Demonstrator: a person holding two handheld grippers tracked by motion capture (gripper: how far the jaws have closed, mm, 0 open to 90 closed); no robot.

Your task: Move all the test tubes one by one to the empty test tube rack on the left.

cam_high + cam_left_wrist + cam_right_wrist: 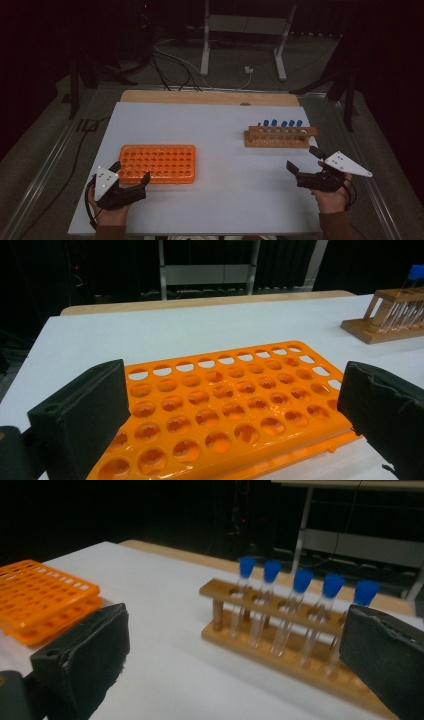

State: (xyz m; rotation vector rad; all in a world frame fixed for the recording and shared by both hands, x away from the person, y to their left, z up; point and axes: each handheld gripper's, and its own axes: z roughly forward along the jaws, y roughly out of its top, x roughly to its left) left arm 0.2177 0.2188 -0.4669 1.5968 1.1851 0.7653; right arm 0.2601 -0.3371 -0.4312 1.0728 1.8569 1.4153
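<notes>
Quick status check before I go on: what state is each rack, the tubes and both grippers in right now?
orange rack: flat on the table, every visible hole empty.
wooden rack: upright, holding five tubes.
tubes: standing in the wooden rack, blue caps on.
left gripper: open, holding nothing.
right gripper: open, holding nothing.

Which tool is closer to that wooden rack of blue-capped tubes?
Right. The right tool sits just in front of the wooden rack; the left tool is across the table by the orange rack.

Five blue-capped tubes upright in wooden rack (orange rack empty).
</notes>
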